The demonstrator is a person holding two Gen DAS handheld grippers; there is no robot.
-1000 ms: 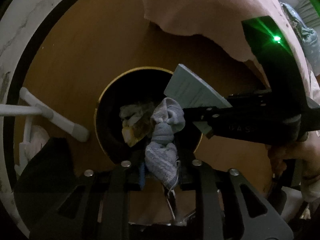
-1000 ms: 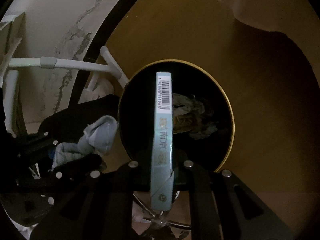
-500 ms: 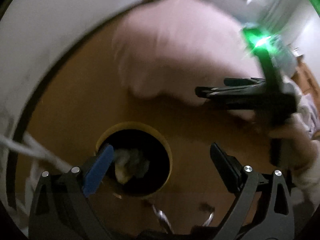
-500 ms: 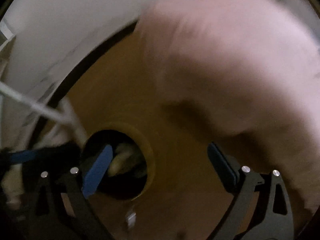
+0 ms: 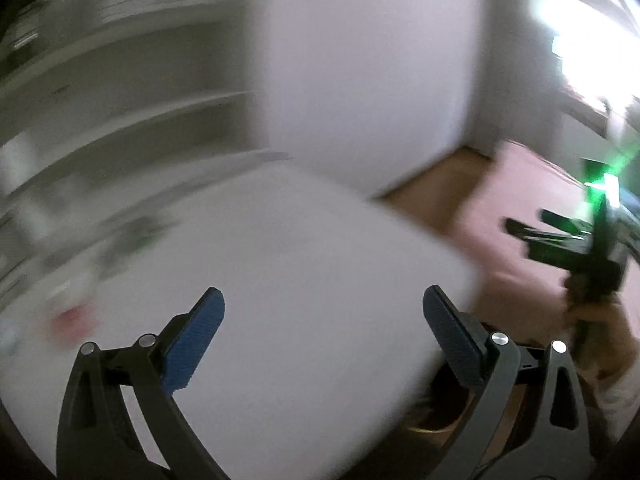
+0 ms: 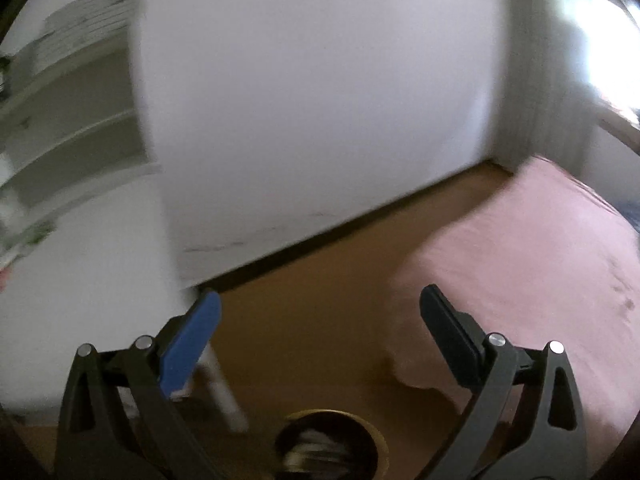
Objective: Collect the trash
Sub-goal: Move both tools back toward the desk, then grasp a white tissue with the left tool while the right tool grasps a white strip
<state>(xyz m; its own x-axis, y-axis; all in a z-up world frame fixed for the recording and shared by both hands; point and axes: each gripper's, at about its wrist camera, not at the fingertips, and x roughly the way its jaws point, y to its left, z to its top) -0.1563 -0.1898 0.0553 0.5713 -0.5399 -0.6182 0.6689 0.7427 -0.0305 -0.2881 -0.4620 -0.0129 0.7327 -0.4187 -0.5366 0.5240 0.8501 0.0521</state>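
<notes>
Both views are blurred by motion. My left gripper (image 5: pixel 322 312) is open and empty, raised over a white table top (image 5: pixel 280 280). My right gripper (image 6: pixel 320 312) is open and empty above the brown floor; it also shows at the right of the left wrist view (image 5: pixel 532 232). The dark round trash bin with a gold rim (image 6: pixel 376 430) sits low in the right wrist view, below the gripper, with pale crumpled trash (image 6: pixel 316 450) inside. A small blurred reddish thing (image 5: pixel 74 318) lies at the table's left part.
A pink bed cover (image 6: pixel 520 280) fills the right side. A white wall (image 6: pixel 320 100) stands ahead, with white shelves (image 6: pixel 80 120) at the left. A white table leg (image 6: pixel 224 388) stands near the bin. A bright window (image 5: pixel 580 48) is at the upper right.
Both grippers opened: the grey cloth left the left one and the light-blue box left the right one, over the bin. Both have since lifted and tilted up toward the wall and table.
</notes>
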